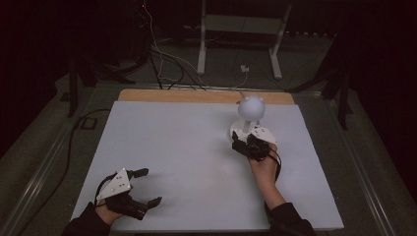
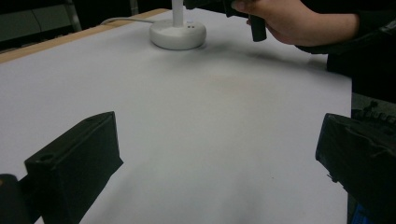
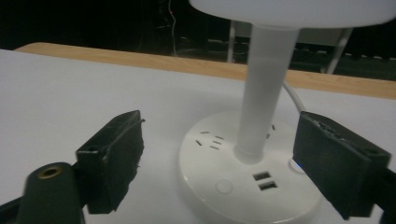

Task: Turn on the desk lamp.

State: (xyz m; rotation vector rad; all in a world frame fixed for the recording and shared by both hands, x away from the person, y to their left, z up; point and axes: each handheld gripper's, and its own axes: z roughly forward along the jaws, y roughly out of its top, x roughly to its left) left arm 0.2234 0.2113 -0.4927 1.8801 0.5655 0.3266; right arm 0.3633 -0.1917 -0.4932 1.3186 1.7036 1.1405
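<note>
A small white desk lamp with a round shade stands on a round base at the back right of the white table. Sockets, two USB ports and a round button sit on the base. My right gripper is open just in front of the base, its jaws reaching to either side of the stem without touching it. In the left gripper view the base lies far off. My left gripper rests open at the front left corner, nothing between its jaws.
A wooden strip runs along the table's far edge. The lamp's white cable leads off behind it. Beyond the table are cables on the floor and a white stand's legs.
</note>
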